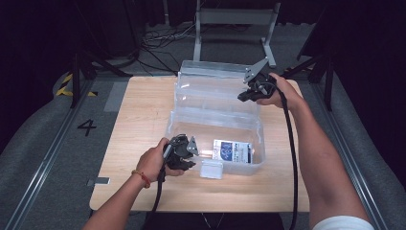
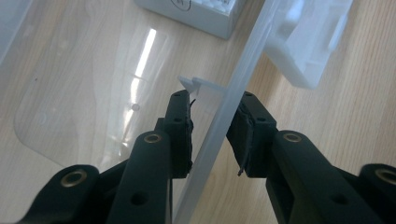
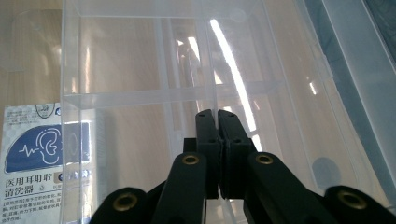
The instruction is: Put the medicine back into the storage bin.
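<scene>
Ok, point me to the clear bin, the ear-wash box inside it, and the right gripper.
clear bin (image 1: pixel 174 125), high view, left wall rim.
ear-wash box (image 1: pixel 233 151), high view, printed top face.
right gripper (image 3: pixel 217 116), right gripper view, between the closed jaw tips.

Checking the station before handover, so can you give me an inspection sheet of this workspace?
Surface: wooden table, bare around the box.
Job's things: clear storage box, open; printed carton with an ear picture lying inside; clear divided tray; white clip at the front wall.
Clutter: nothing seen.
Grippers: left tool open, astride the box's front wall, with a gap at one pad; right tool shut on the tray's thin edge.
Cables: left cable and right cable trail back along the forearms, off the box.
Surroundings: grey floor marked 4, metal stand, loose wires behind the table.
</scene>
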Demonstrator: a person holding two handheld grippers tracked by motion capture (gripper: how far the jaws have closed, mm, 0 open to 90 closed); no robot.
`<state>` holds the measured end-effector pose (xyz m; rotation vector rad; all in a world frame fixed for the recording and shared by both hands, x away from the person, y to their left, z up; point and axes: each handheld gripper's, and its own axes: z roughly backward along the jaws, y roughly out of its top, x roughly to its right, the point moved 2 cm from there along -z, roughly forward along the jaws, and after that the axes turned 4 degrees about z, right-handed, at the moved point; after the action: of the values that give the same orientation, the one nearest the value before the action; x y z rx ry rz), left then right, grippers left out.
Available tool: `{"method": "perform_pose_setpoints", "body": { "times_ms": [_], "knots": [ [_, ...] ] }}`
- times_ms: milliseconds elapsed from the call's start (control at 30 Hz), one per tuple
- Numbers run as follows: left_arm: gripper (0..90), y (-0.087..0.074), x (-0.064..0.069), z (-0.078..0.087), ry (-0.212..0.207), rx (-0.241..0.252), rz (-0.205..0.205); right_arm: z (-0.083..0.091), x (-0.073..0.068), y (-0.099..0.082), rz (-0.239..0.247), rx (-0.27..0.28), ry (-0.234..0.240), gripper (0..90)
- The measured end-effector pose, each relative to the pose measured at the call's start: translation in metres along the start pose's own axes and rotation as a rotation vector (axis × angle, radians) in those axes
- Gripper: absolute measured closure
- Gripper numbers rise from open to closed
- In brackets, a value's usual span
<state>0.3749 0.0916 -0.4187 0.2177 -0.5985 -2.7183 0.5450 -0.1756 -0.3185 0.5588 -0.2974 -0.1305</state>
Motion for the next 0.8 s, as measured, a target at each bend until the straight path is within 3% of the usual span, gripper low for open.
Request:
{"method": "perform_pose_setpoints", "body": {
  "times_ms": [300,533,800],
  "knots": [
    [68.0,0.007,0.007,-0.004,0.011,0.021,0.013,0.005,-0.002,-0.003,0.024,-0.040,-0.016,89.6],
    [67.8,0.012,0.009,-0.006,0.021,0.021,0.028,0.006,0.002,-0.006,0.015,-0.013,-0.009,89.8],
    [67.4,0.011,0.009,-0.006,0.019,0.024,0.032,0.014,-0.007,-0.002,0.061,-0.019,-0.027,90.0]
  ]
}}
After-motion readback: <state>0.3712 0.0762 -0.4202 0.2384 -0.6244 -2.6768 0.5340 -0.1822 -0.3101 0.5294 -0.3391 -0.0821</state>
